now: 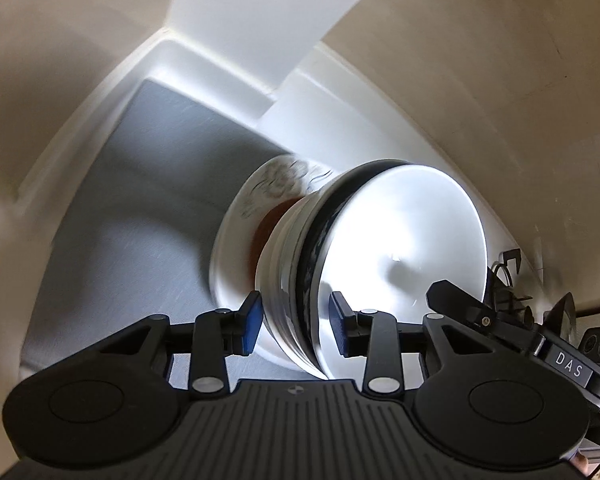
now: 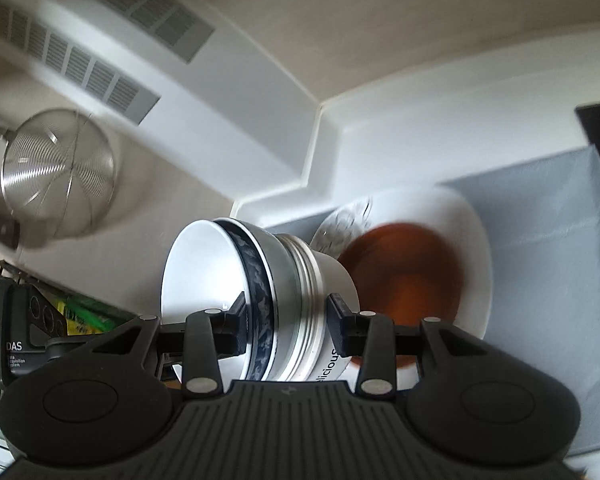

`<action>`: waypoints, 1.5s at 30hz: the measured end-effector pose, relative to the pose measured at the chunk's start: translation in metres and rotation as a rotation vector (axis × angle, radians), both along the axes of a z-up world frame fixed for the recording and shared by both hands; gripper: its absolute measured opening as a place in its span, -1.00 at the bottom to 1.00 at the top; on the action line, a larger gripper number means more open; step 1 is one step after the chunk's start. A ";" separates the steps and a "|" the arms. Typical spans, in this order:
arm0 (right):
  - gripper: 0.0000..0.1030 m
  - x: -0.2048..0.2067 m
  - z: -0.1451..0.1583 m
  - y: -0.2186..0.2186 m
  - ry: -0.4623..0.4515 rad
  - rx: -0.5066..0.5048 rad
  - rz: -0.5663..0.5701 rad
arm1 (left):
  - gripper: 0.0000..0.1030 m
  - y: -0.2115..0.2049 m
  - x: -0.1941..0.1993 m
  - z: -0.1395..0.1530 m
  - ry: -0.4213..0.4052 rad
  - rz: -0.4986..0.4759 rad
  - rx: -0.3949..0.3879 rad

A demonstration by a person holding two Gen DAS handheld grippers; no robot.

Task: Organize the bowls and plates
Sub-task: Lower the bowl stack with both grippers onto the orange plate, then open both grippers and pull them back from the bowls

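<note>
White nested bowls (image 1: 364, 264) are riding between both grippers, and you are carrying them into the cupboard.

Your left gripper (image 1: 296, 326) and right gripper (image 2: 286, 326) are each clamping the stack's rim; just ahead the white plate (image 2: 478, 240) with its brown centre is waiting on grey liner (image 1: 140, 208), so you are needing a level, gentle set-down.

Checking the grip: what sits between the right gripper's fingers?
In the right wrist view, the rims of the stacked bowls fill the right gripper.
</note>
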State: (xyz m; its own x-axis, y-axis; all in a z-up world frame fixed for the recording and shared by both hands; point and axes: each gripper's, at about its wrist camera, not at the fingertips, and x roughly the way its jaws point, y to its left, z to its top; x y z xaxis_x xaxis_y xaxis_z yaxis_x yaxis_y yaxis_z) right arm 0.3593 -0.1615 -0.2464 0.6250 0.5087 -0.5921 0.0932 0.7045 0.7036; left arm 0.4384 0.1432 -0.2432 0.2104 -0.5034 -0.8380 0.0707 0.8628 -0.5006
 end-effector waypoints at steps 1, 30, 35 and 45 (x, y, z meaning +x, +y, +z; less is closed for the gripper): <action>-0.15 0.004 -0.003 -0.005 0.000 0.003 -0.003 | -0.26 -0.006 0.004 -0.002 -0.004 -0.007 0.005; 0.01 -0.019 -0.081 -0.058 -0.047 0.154 -0.080 | 0.24 -0.049 -0.016 -0.031 -0.273 -0.144 0.205; 0.58 -0.100 -0.005 -0.045 -0.124 -0.097 -0.153 | 0.54 -0.038 -0.086 0.035 -0.422 -0.106 0.313; 1.00 -0.229 0.126 0.001 -0.040 -0.413 -0.049 | 0.93 -0.075 -0.265 0.201 -0.544 0.018 0.423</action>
